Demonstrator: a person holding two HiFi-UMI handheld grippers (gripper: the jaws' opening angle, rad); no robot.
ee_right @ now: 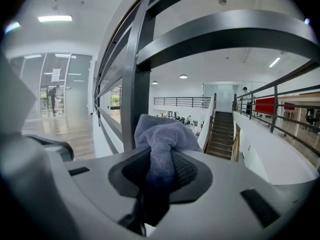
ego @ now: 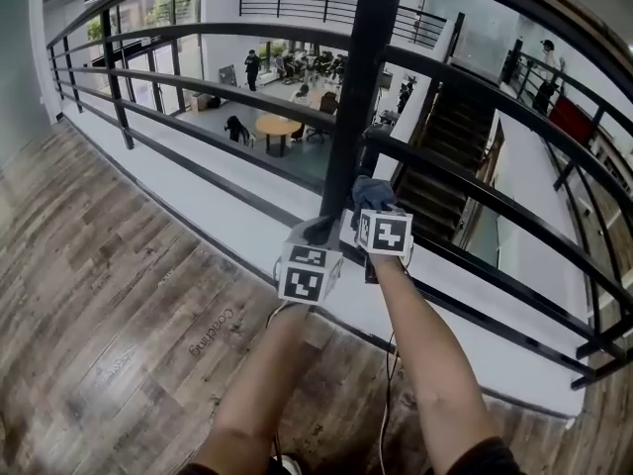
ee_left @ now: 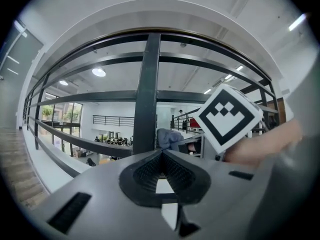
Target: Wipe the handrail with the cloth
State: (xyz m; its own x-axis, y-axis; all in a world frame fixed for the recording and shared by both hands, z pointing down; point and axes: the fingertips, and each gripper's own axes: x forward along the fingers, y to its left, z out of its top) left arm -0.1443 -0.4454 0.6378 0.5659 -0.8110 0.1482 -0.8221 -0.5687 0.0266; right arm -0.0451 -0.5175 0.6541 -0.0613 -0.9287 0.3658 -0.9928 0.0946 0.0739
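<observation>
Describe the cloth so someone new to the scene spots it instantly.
Find the black railing along the wood-floor walkway and its thick vertical post. Just right of that post, the right tool is shut on the cloth: a bunched blue-grey wad, the only soft thing among black bars.

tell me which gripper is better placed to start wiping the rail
Right. The right gripper is shut on the cloth, which sits close beside the black handrail post. The left gripper is shut with nothing between its jaws.
</observation>
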